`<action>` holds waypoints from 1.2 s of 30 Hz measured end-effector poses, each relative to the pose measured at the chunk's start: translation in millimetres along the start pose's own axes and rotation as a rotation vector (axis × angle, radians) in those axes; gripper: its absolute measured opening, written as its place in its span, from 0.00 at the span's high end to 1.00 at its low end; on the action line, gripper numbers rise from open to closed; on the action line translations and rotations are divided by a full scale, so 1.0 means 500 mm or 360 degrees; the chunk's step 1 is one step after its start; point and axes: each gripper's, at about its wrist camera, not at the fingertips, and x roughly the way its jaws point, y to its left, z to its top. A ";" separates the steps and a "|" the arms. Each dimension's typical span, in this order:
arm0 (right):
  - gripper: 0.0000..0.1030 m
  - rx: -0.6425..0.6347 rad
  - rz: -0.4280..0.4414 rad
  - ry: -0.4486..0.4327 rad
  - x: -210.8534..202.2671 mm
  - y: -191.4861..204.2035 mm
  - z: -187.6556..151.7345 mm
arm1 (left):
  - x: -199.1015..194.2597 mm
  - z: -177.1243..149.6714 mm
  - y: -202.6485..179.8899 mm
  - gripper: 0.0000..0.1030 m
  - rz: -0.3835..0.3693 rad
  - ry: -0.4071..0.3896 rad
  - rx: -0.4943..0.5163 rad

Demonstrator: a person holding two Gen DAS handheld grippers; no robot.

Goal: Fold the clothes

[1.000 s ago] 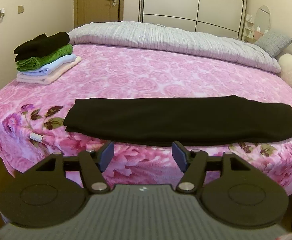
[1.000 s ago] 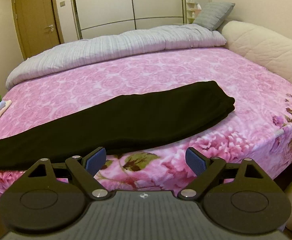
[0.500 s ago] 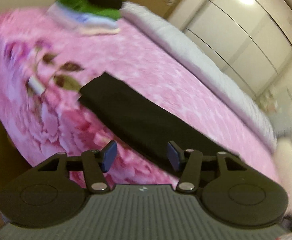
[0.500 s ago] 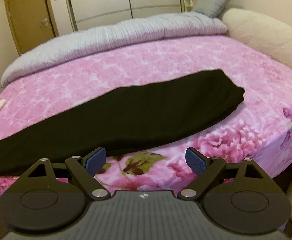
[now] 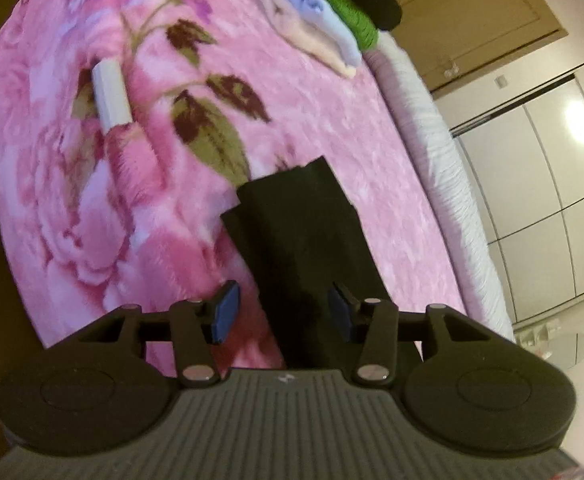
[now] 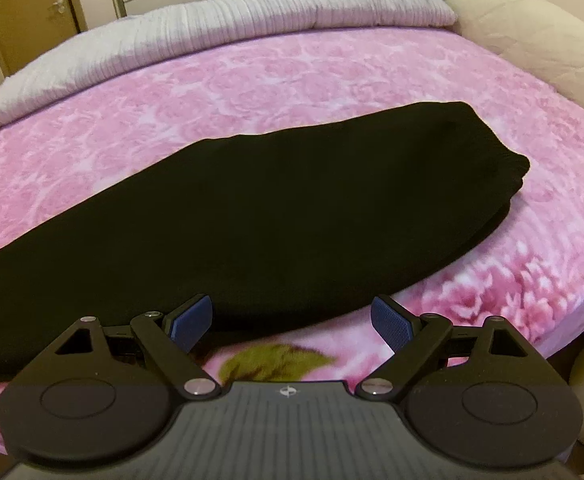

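A long black garment (image 6: 276,208), folded into a narrow strip, lies flat across the pink floral bed (image 6: 331,80). In the left wrist view its left end (image 5: 303,236) runs between the blue pads of my left gripper (image 5: 284,312), which is open and tilted over that end. My right gripper (image 6: 292,320) is open just in front of the strip's near edge, with nothing between its fingers. The strip's rounded right end (image 6: 491,168) sits ahead and to the right of it.
A stack of folded clothes (image 5: 331,12), black and green on top of pale ones, rests at the bed's far left corner. A white tag (image 5: 110,92) lies on the blanket. A grey quilt (image 6: 252,20) lines the far side, and a cream headboard (image 6: 531,52) stands at right.
My left gripper has swung down and rolled over the garment's left end, coming much closer. My right gripper has moved forward toward the garment's near edge. Both stay open.
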 end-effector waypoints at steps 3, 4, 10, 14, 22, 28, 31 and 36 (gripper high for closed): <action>0.14 -0.0003 -0.0019 0.0010 0.017 0.001 0.010 | 0.006 -0.005 -0.003 0.50 -0.0021 -0.0046 0.0037; 0.14 -0.0004 -0.0023 0.0014 0.022 0.001 0.012 | 0.006 -0.009 -0.002 0.49 -0.0032 -0.0065 0.0037; 0.14 0.0002 -0.0026 0.0035 0.044 -0.008 0.021 | 0.004 -0.016 -0.023 0.65 0.0032 -0.0113 0.0161; 0.14 0.0023 -0.0006 0.0018 0.048 -0.025 0.025 | 0.000 -0.018 -0.049 0.89 0.0071 -0.0131 0.0275; 0.14 0.0109 0.0048 -0.0036 0.043 -0.089 0.026 | -0.022 -0.091 -0.249 0.92 -0.0068 -0.0216 0.0956; 0.14 0.0195 0.0072 -0.0087 0.039 -0.154 0.031 | -0.002 -0.296 -0.411 0.91 -0.0427 0.0011 0.1437; 0.14 0.0220 0.0083 -0.0098 0.039 -0.183 0.034 | 0.058 -0.414 -0.448 0.87 -0.0484 0.0308 0.1619; 0.14 0.0256 0.0093 -0.0099 0.036 -0.220 0.038 | 0.123 -0.486 -0.443 0.81 -0.0284 0.0618 0.1764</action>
